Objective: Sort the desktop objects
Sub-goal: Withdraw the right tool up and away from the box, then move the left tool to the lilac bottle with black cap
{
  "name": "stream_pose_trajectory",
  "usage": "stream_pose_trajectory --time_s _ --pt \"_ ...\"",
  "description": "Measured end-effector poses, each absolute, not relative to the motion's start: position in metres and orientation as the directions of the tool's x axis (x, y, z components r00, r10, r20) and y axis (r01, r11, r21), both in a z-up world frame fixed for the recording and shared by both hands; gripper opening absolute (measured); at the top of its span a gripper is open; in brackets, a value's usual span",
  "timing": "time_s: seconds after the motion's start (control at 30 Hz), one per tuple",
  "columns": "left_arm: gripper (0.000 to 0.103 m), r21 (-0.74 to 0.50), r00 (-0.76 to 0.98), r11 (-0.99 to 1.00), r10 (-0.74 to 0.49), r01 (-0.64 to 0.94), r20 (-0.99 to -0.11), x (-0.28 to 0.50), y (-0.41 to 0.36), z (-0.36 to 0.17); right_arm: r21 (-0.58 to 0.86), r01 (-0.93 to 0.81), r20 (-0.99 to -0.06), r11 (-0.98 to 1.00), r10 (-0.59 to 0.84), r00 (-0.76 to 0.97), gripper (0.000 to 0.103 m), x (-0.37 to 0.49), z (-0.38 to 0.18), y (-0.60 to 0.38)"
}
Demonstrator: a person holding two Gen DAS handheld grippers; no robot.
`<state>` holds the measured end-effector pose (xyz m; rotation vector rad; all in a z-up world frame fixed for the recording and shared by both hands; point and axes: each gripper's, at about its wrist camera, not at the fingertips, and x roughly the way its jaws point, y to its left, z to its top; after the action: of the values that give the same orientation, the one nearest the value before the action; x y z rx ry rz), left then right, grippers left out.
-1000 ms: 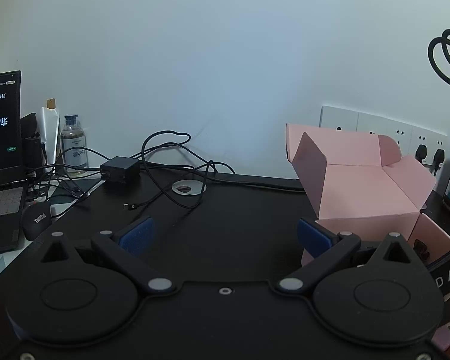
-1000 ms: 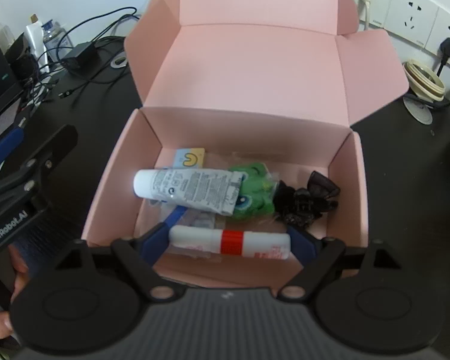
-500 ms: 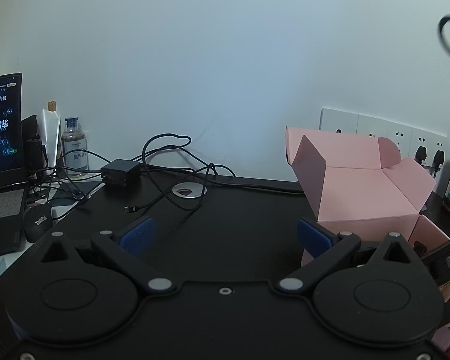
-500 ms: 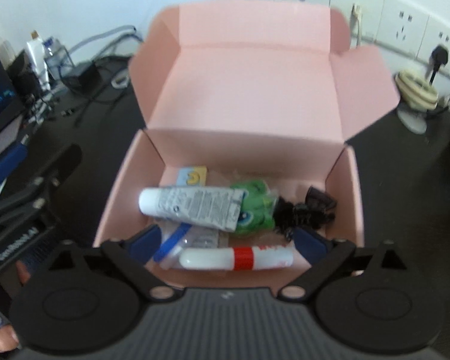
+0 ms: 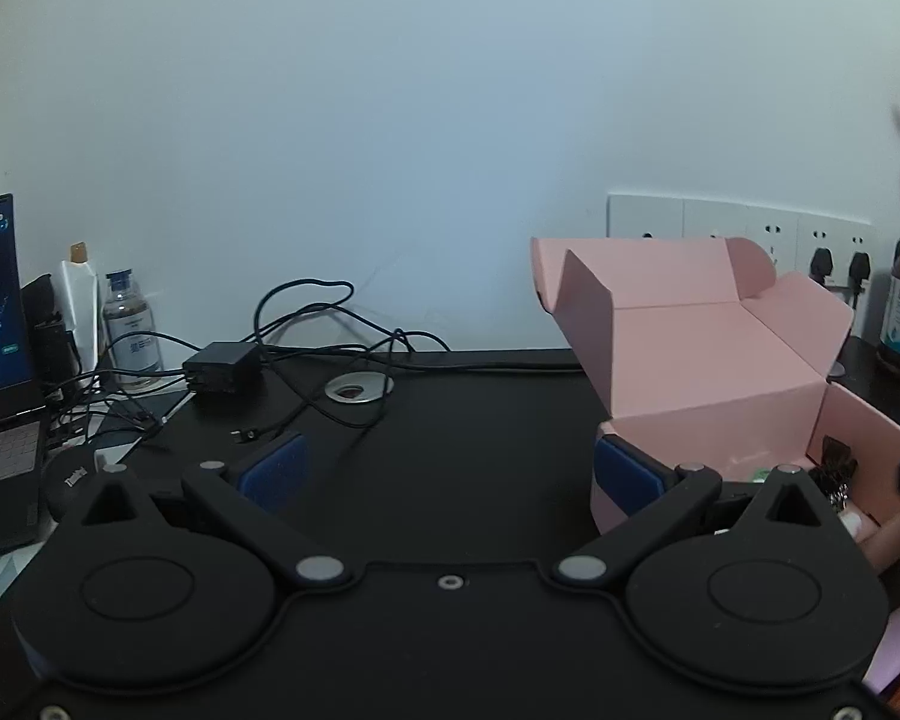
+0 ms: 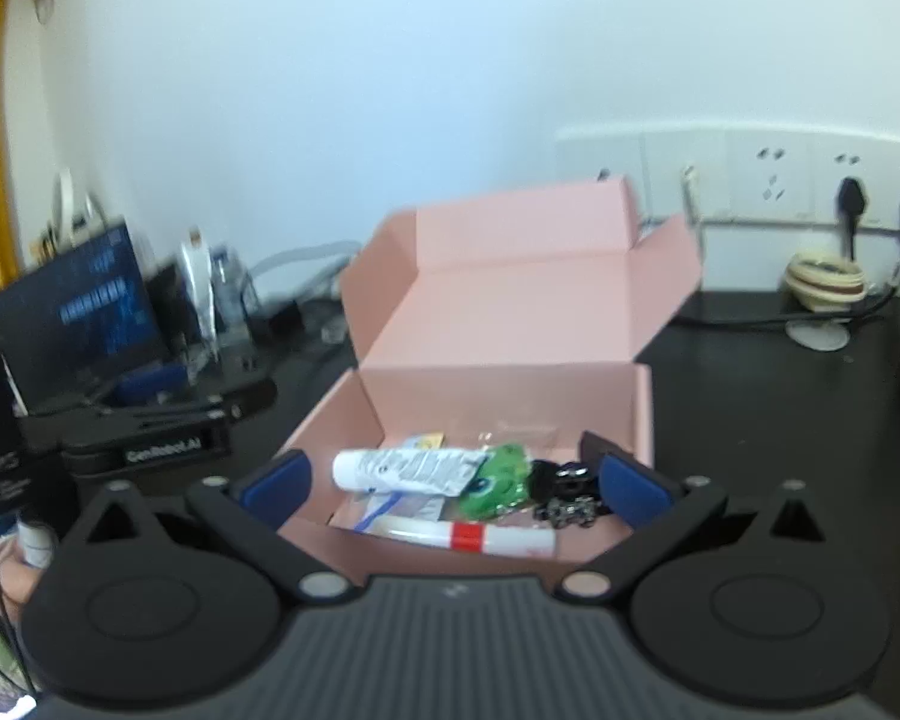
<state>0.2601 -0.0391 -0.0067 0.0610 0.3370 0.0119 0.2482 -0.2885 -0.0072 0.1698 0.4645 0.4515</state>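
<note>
A pink cardboard box [image 6: 498, 396] is seen open on a black desk [image 6: 750, 372], lid flaps folded back toward the wall sockets.

Inside the box, approx. front to back: a white stick w/ a red band [image 6: 468, 535] lying flat along the near wall; a white printed tube [image 6: 408, 469] lying across the middle; a green soft toy [image 6: 498, 483] touching the tube's crimped end; a cluster of black binder clips [image 6: 564, 495] at the right. A small yellow-blue card [image 6: 423, 441] is partly hidden behind the tube.

The right tongs [image 6: 453, 483] are held wide open just above the box's near edge, nothing gripped. The left tongs [image 5: 450, 468] are also spread wide and empty, over bare desk, w/ the box just beside the right finger.

Handling, as judged:
- Tube: light, squashy body; likely best taken across the middle or near the firmer cap end.
- Stick: rigid, smooth, prob. slippery and apt to roll; a mid-length grip is advised.
- Toy: soft, compressible, forgiving.
- Clips: small, hard, tangled; likely to be lifted several at once.
- Box: thin card, light, easily pushed or dented.

Cables and a charger [image 5: 222, 363] are seen at the desk's back left.
</note>
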Motion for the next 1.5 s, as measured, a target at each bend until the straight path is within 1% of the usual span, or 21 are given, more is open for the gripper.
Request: stream_pose_trajectory --time_s 0.1,0.17,0.27,0.4,0.53,0.7,0.73,0.97,1.03,1.13,1.2,1.23,1.3,1.4,1.47,1.5 --pt "0.103 0.084 0.947 0.996 0.025 0.002 -0.32 0.259 -0.044 -0.008 0.312 -0.421 -0.316 0.852 0.511 0.799 0.102 0.236 -0.016 -0.301" --pt "0.103 0.099 0.949 0.995 0.013 0.019 -0.316 0.259 -0.047 -0.008 0.332 -0.429 -0.271 0.84 0.521 0.81 0.102 0.23 -0.019 -0.307" --pt "0.103 0.109 0.952 0.992 -0.02 0.056 -0.305 0.256 -0.05 -0.009 0.375 -0.442 -0.189 0.815 0.534 0.824 0.102 0.223 -0.029 -0.318" --pt "0.103 0.105 0.956 0.986 -0.094 0.128 -0.279 0.249 -0.052 -0.009 0.449 -0.427 -0.106 0.785 0.521 0.847 0.102 0.216 -0.033 -0.336" --pt "0.103 0.126 0.958 0.979 -0.123 0.16 -0.259 0.243 -0.057 -0.01 0.528 -0.403 -0.097 0.747 0.525 0.845 0.102 0.222 -0.037 -0.349" --pt "0.103 0.204 0.977 0.971 -0.085 0.126 -0.195 0.228 -0.068 -0.011 0.557 -0.394 -0.105 0.731 0.533 0.84 0.102 0.227 -0.038 -0.352" --pt "0.103 0.219 0.977 0.967 -0.088 0.131 -0.195 0.224 -0.071 -0.011 0.564 -0.392 -0.101 0.727 0.532 0.84 0.102 0.227 -0.039 -0.353" --pt "0.103 0.283 0.95 0.927 -0.172 0.246 -0.261 0.179 -0.098 -0.016 0.62 -0.356 -0.079 0.7 0.507 0.858 0.102 0.225 -0.045 -0.369" --pt "0.103 0.265 0.933 0.925 -0.185 0.271 -0.309 0.17 -0.108 -0.015 0.624 -0.355 -0.082 0.696 0.511 0.856 0.102 0.226 -0.046 -0.37" --pt "0.102 0.2 0.892 0.927 -0.219 0.316 -0.396 0.164 -0.122 -0.014 0.63 -0.358 -0.081 0.689 0.517 0.852 0.102 0.226 -0.047 -0.371" --pt "0.099 0.176 0.868 0.924 -0.235 0.339 -0.437 0.165 -0.132 -0.014 0.635 -0.359 -0.079 0.685 0.519 0.851 0.102 0.226 -0.048 -0.372" --pt "0.097 0.18 0.866 0.922 -0.235 0.342 -0.441 0.166 -0.137 -0.014 0.637 -0.359 -0.078 0.683 0.52 0.851 0.102 0.226 -0.048 -0.373" --pt "0.096 0.195 0.867 0.923 -0.215 0.331 -0.45 0.169 -0.147 -0.015 0.641 -0.359 -0.076 0.679 0.521 0.85 0.102 0.226 -0.049 -0.374" --pt "0.096 0.185 0.853 0.932 -0.19 0.312 -0.485 0.175 -0.155 -0.017 0.641 -0.363 -0.07 0.676 0.523 0.849 0.102 0.225 -0.049 -0.375" --pt "0.093 0.175 0.84 0.939 -0.17 0.297 -0.515 0.181 -0.159 -0.02 0.642 -0.368 -0.065 0.672 0.526 0.848 0.102 0.225 -0.05 -0.375" --pt "0.09 0.166 0.829 0.941 -0.166 0.295 -0.533 0.183 -0.161 -0.021 0.645 -0.369 -0.064 0.669 0.529 0.846 0.102 0.225 -0.05 -0.376"
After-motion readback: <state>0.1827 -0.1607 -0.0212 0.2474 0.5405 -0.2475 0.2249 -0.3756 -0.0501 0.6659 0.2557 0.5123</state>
